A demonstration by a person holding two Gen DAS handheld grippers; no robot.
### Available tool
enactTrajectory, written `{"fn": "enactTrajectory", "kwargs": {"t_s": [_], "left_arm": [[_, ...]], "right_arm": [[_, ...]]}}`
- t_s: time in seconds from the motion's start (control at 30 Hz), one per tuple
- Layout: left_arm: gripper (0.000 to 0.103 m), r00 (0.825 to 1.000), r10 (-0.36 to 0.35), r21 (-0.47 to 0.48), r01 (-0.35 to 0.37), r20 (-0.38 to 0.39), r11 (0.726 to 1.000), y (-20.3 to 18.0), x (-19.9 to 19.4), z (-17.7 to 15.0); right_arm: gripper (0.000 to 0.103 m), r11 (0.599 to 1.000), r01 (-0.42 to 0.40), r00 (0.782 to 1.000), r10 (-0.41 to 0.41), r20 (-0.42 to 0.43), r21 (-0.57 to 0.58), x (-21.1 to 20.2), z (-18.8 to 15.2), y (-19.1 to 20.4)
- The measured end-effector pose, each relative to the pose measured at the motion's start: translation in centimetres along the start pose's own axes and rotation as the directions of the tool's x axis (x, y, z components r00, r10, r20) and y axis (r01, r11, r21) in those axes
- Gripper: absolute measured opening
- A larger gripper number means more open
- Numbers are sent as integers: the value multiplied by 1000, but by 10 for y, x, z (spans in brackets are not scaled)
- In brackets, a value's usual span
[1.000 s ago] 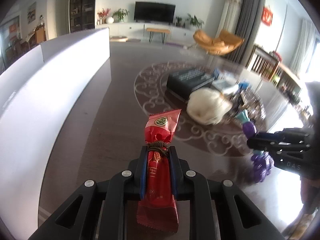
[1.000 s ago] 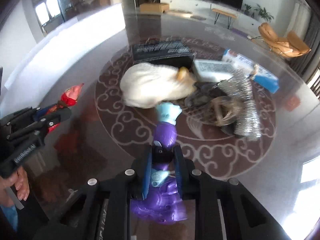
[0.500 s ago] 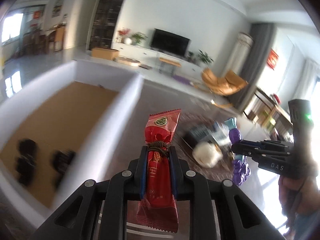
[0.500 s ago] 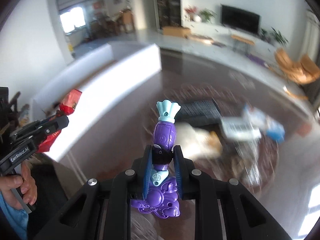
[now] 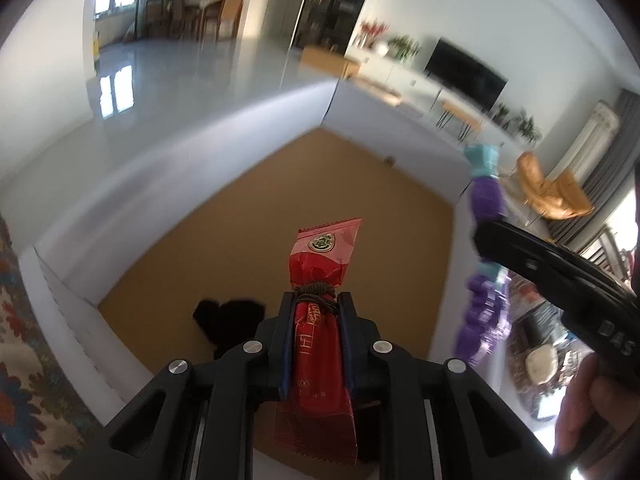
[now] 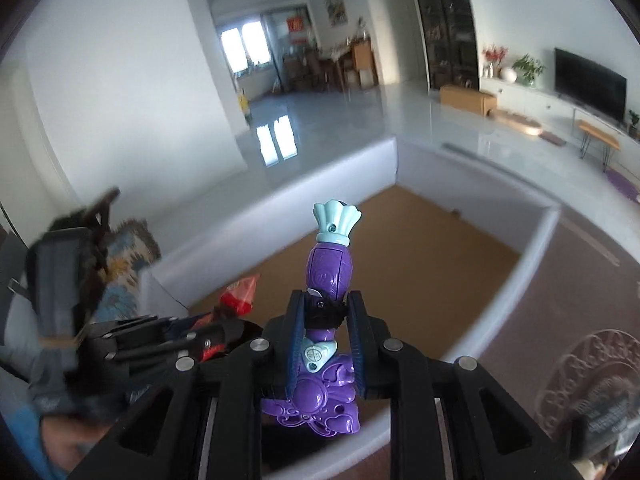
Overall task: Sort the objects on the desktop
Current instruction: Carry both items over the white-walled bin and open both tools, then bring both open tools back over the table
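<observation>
My left gripper (image 5: 316,300) hangs over a white-walled box (image 5: 380,120) with a brown floor. Its jaws are opening, though the pads still press a red snack packet (image 5: 320,264) tied with dark cord. My right gripper (image 6: 325,300) is shut on a purple toy figure (image 6: 330,268) with a pale blue top, also above the box (image 6: 320,176). In the left wrist view the purple toy (image 5: 486,196) and right gripper (image 5: 492,240) sit at the right, over the box's right wall. In the right wrist view the left gripper (image 6: 224,316) and red packet (image 6: 240,292) are at lower left.
Dark objects (image 5: 228,316) lie on the box floor near its close corner. A patterned rug (image 5: 16,380) lies left of the box. The dark table with a swirl pattern (image 6: 592,352) and remaining clutter is to the right. A hand (image 5: 588,408) holds the right gripper.
Both grippers have swung left from the table to above the white box, each still carrying its object. The box's brown floor now fills both views.
</observation>
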State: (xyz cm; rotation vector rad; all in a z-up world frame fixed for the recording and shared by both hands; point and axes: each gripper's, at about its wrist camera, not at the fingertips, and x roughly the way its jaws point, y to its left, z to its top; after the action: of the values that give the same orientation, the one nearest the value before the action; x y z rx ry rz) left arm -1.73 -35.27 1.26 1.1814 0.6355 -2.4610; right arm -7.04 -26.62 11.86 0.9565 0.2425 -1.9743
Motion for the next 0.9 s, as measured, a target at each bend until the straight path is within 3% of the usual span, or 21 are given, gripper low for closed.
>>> {"fn": "enactTrajectory", "kwargs": {"t_s": [0.07, 0.1, 0.13, 0.17, 0.2, 0.3, 0.47, 0.53, 0.6, 0.67, 0.77, 0.9], "left_arm": [[37, 999, 29, -17, -29, -37, 999, 4, 11, -2], [58, 998, 33, -26, -35, -46, 999, 6, 14, -3], [63, 999, 28, -29, -29, -45, 999, 6, 15, -4], [67, 999, 22, -20, -22, -25, 1000, 3, 11, -4], [71, 1000, 28, -19, -28, -2, 999, 0, 6, -6], [71, 999, 21, -16, -21, 40, 1000, -12, -13, -12], [72, 987, -127, 106, 117, 96, 987, -88, -59, -47], [91, 973, -210, 182, 190, 93, 965, -127, -75, -71], [103, 959, -271, 251, 243, 81, 937, -164, -81, -99], [103, 953, -302, 308, 275, 40, 911, -200, -73, -126], [103, 961, -270, 373, 273, -62, 887, -243, -41, -163], [103, 972, -188, 446, 233, -142, 864, -278, 5, -192]], "right_arm": [[27, 1000, 8, 998, -7, -57, 13, 24, -2, -5], [33, 1000, 16, 997, -14, -74, 25, 31, -4, -9], [52, 999, 22, 997, -19, -73, 40, 32, -7, -13], [67, 998, 23, 999, -20, -49, 58, 28, -9, -19], [71, 997, 18, 1000, -17, -13, 76, 21, -12, -24], [78, 994, 23, 996, -32, 83, 108, -14, -25, -38], [96, 985, 134, 963, -155, 219, 106, -101, -83, -68], [98, 967, 243, 939, -256, 228, 80, -133, -117, -86], [98, 929, 364, 906, -369, 207, 62, -160, -157, -105], [98, 885, 457, 872, -466, 153, 89, -185, -201, -127], [98, 816, 544, 828, -560, 29, 194, -210, -266, -160], [98, 750, 598, 796, -597, -98, 284, -221, -326, -194]]}}
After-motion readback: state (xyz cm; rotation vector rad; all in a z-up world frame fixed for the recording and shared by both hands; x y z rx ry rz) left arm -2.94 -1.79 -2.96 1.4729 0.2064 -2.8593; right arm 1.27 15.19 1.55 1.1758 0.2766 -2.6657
